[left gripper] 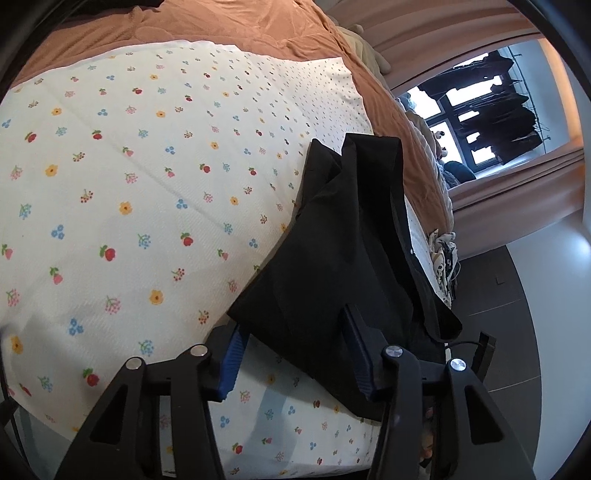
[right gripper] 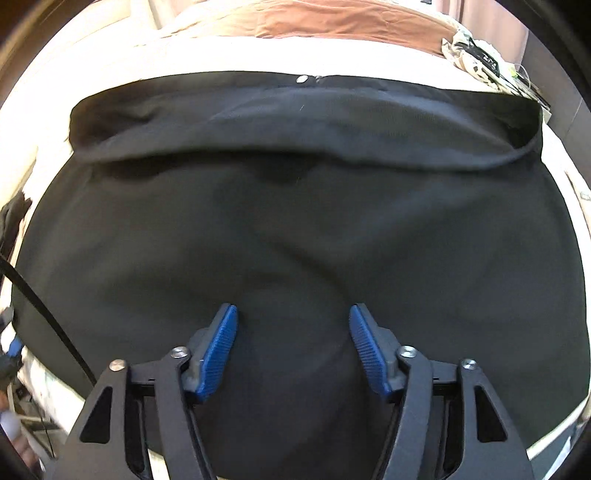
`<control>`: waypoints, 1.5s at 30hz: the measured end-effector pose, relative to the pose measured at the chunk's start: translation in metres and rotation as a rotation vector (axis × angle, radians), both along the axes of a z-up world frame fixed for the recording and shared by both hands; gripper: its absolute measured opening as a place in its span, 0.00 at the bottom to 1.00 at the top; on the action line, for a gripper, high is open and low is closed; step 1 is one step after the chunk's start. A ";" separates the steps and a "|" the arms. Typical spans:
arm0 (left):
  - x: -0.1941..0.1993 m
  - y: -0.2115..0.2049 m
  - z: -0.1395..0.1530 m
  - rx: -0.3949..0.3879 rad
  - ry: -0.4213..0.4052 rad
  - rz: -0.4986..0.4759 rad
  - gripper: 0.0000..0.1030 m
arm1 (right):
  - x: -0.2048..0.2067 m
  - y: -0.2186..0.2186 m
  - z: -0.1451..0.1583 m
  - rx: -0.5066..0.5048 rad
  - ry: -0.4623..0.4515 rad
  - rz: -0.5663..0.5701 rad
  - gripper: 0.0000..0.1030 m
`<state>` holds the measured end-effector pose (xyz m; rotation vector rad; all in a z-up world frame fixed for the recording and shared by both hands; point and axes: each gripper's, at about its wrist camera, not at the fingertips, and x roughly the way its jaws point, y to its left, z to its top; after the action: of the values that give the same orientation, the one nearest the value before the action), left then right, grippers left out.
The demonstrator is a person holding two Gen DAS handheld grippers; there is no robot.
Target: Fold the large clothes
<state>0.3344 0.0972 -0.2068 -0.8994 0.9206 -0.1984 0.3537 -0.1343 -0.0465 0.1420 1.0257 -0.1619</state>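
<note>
Black garment [right gripper: 295, 229] spread flat on floral bedsheet, waistband with metal snap at far edge, narrow end bunched

Open cloth: the floral sheet [left gripper: 129, 177] lies bare across the left and centre of the left wrist frame, nothing standing on it.
Centre-right block: the black garment [left gripper: 343, 251] is heaped from mid-frame down to the lower right, part of it between the pads of the left gripper [left gripper: 295, 354].
Far edge: the brown bedspread [left gripper: 229, 26] fills the top, low and rumpled.
Right margin: a patterned cloth pile [left gripper: 443, 258] crowds the bed's edge (dark floor beyond it).
Right wrist frame: black fabric fills nearly everything; a raised fold [right gripper: 295, 122] crosses the upper part.
Lower left: a black cable [right gripper: 48, 314] slants across.
</note>
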 end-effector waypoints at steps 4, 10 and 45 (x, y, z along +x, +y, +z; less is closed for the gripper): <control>0.007 0.001 0.001 0.003 0.003 0.022 0.49 | 0.039 -0.007 0.000 -0.032 0.006 -0.003 0.49; 0.018 -0.001 0.000 0.006 0.010 0.037 0.49 | 0.090 -0.022 -0.002 -0.045 0.025 0.004 0.49; 0.047 -0.016 -0.018 -0.140 0.077 0.061 0.49 | 0.071 -0.084 0.011 0.157 -0.125 0.009 0.49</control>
<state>0.3810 0.0811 -0.2245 -1.0692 0.9579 -0.1779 0.4250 -0.2183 -0.0353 0.2871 0.9140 -0.0634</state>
